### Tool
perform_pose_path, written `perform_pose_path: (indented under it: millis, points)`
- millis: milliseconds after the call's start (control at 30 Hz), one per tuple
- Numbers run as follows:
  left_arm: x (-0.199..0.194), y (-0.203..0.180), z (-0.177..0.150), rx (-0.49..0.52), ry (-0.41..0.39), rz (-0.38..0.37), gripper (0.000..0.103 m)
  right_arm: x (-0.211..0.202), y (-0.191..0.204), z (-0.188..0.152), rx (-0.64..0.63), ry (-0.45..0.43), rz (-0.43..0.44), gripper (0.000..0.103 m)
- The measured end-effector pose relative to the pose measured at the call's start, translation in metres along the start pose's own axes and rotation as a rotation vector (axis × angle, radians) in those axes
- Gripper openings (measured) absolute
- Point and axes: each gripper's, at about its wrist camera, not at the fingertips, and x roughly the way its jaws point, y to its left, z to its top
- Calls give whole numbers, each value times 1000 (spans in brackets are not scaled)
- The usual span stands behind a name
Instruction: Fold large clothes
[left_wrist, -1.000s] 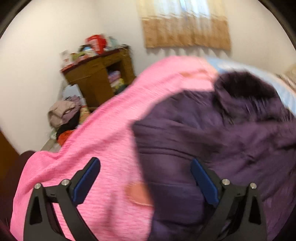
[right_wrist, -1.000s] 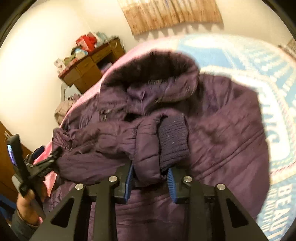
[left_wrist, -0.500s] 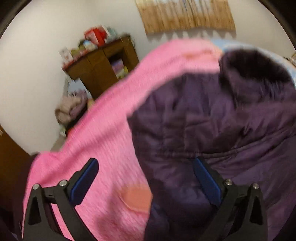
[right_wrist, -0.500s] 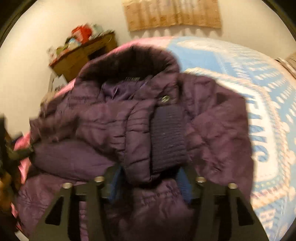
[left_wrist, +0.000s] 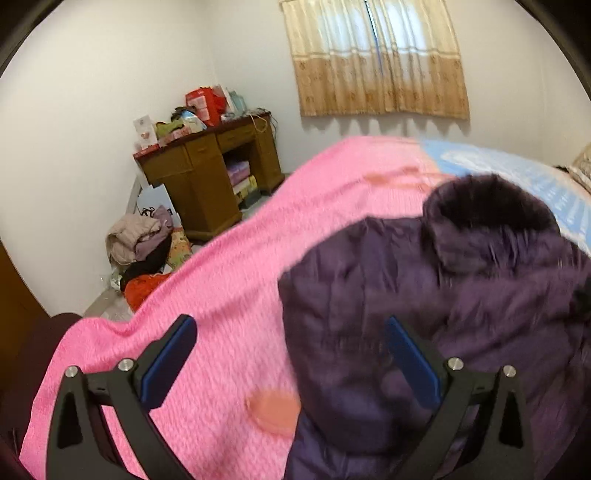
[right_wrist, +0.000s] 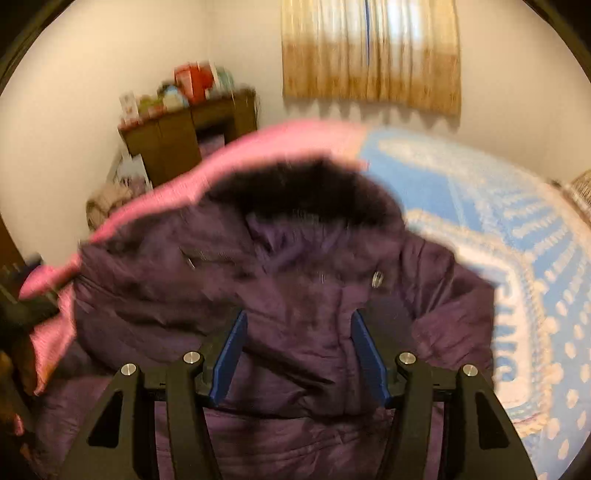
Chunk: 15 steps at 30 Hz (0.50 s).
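A: What does your left gripper (left_wrist: 290, 356) show?

B: Your jaws stand wide with nothing between them, as they did a second ago. Below them lies the pink blanket (left_wrist: 229, 288) on the left and the edge of the purple jacket (left_wrist: 424, 295) on the right, its dark fur hood (left_wrist: 487, 206) ahead and to the right. The wooden desk (left_wrist: 207, 173) stands far ahead on the left.

A: And your right gripper (right_wrist: 297, 354)?

B: That is the change. A second ago it was clamped on the jacket's sleeve and knit cuff; now your jaws are spread apart and empty, and the sleeve no longer sits between them. The jacket (right_wrist: 295, 288) lies spread directly ahead and under the fingers, on the blue bed cover (right_wrist: 517, 229), which shows to the right.
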Motion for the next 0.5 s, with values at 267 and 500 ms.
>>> perform_pose_path:
  millis: [267,500]
  points:
    - [58,-23,-30,51,144,13,103,23,-16,-29,-36,46,-35,59]
    - [62,-21,-34,29,151,0,103,30,-5,-37,-87,37,-106,60]
